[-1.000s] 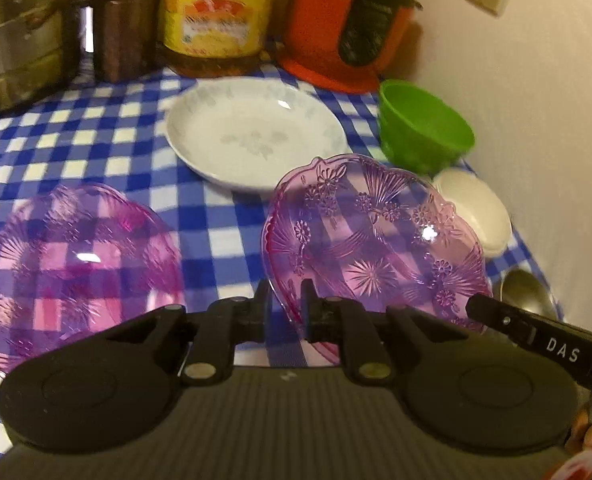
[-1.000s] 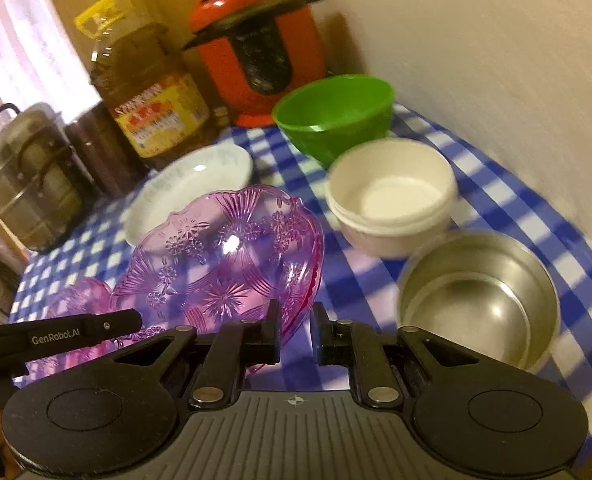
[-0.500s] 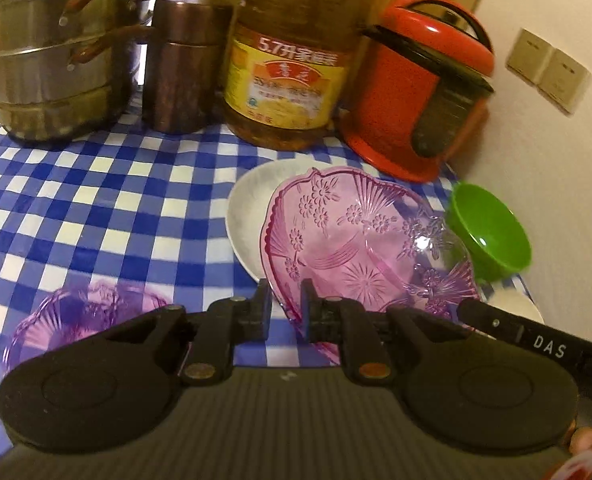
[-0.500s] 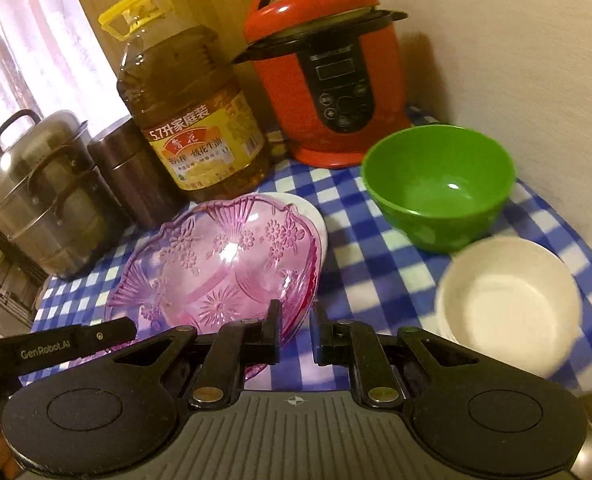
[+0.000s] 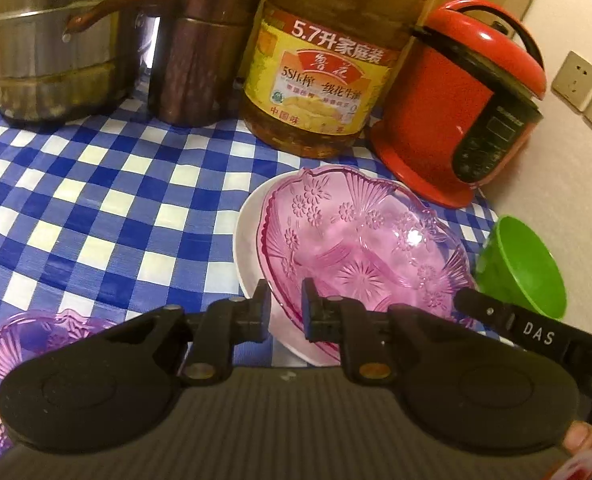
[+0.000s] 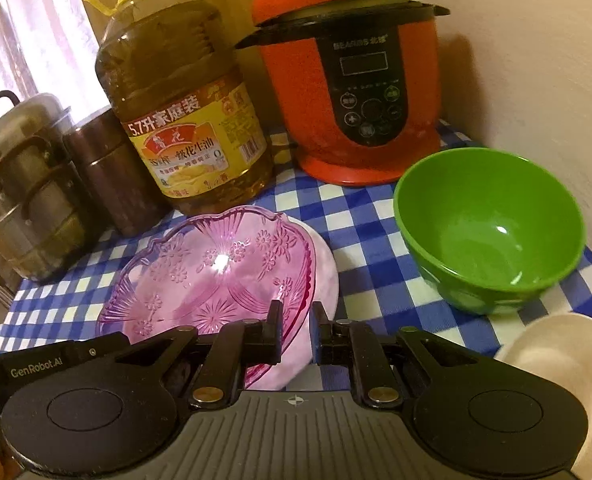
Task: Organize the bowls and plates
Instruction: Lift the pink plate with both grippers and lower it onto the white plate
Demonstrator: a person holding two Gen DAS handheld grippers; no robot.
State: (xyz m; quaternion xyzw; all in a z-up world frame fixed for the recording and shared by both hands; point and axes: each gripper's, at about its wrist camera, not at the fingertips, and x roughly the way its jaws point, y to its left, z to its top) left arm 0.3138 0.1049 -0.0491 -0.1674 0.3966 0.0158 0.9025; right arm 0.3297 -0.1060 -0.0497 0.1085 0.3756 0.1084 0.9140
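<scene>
On the far left, a second pink dish sits alone on the checked cloth, waiting its turn. My left gripper is clamped on the near rim of the pink dish I carry, jaws nearly closed with the thin edge between them. My right gripper pinches the same rim from the other side, just as tight. The dish hangs tilted over the white plate, which shows as a pale crescent under its left edge; I cannot tell whether the far rim already touches the plate.

I judge this to be the stacking step: pink dish onto white plate, in front of the oil jug and the red cooker. To the right stand the green bowl and a white bowl, both apart from the stack.

Next I need to level the dish, centre it over the plate, lower it until it rests, and then open both jaws together so it does not tip.
</scene>
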